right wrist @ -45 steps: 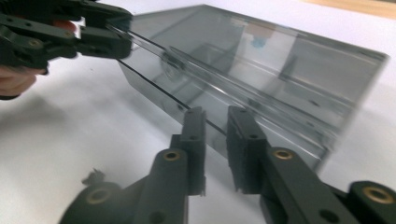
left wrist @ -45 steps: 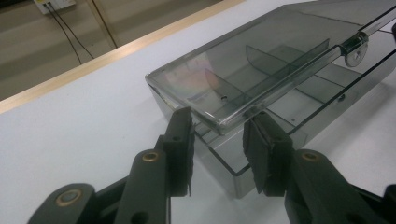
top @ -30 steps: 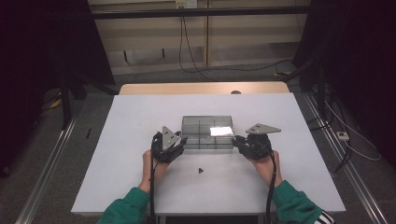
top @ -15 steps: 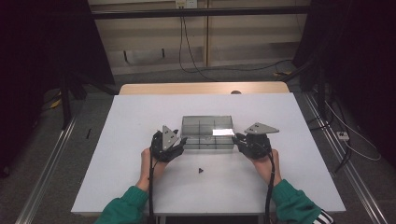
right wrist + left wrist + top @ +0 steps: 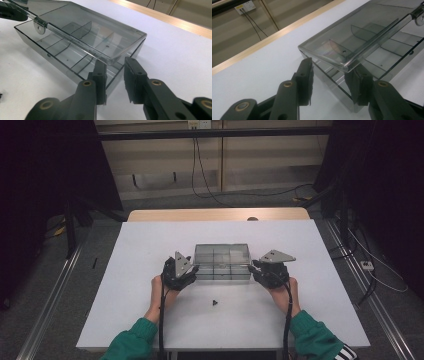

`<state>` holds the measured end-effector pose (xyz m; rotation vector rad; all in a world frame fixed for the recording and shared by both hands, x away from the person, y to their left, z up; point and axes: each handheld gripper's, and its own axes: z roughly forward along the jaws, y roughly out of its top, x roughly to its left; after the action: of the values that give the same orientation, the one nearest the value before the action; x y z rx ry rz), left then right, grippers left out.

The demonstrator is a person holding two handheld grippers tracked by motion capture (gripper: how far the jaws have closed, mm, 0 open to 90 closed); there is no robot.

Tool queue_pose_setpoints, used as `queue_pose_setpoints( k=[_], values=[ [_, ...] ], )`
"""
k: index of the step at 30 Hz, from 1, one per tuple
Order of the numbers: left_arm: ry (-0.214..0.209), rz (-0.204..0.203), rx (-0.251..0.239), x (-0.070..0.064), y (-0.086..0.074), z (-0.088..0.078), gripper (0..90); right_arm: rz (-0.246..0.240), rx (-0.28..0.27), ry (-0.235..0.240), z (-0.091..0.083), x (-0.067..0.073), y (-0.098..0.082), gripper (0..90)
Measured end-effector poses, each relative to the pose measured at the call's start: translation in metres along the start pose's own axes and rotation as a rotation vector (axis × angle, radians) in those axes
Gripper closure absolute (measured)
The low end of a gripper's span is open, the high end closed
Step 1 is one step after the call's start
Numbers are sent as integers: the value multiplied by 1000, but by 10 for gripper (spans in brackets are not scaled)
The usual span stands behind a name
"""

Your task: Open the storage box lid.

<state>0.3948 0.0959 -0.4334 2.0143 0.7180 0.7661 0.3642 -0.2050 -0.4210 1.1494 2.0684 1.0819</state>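
Box: the clear smoky-grey plastic compartment box (image 5: 222, 262) sits near the middle of the white counter (image 5: 140, 270), a little toward the far edge, with its hinged lid partly raised.
Left hand: my left hand (image 5: 161, 287) lies low on the counter at the box's left end, forearm in a green sleeve coming in from the near edge.
Left gripper: my left gripper (image 5: 332, 77) points at the box's left near corner; the jaws are narrow and have just been closing, one outside the end wall and one inside it under the lid's corner. I cannot tell if the pads press the wall.
Right hand: my right hand (image 5: 281, 290) mirrors it at the box's right end, wrist low, forearm angled in from the near edge.
Right gripper: my right gripper (image 5: 115, 75) straddles the right near corner below the lid's edge; the jaws stand narrowly apart and have just been opening, one inside the wall and one outside with a gap.
Small part: a small black piece (image 5: 214, 303) lies alone on the counter between my hands, nearer the near edge.
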Motion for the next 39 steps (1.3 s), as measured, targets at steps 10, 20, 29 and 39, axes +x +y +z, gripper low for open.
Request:
queue_pose_setpoints(
  k=[10,20,29,39],
  values=[
    [-6,7,-15,1,5,3,619,-11,-27,-11,5,-2,4,724],
    [-5,-5,-38,3,8,5,630,-11,-36,-13,4,-2,6,728],
    [-3,-3,-48,3,9,6,639,-14,-40,-17,4,-3,7,727],
    [-1,-12,-62,4,9,6,660,-12,-48,-28,4,-3,8,710]
  ],
)
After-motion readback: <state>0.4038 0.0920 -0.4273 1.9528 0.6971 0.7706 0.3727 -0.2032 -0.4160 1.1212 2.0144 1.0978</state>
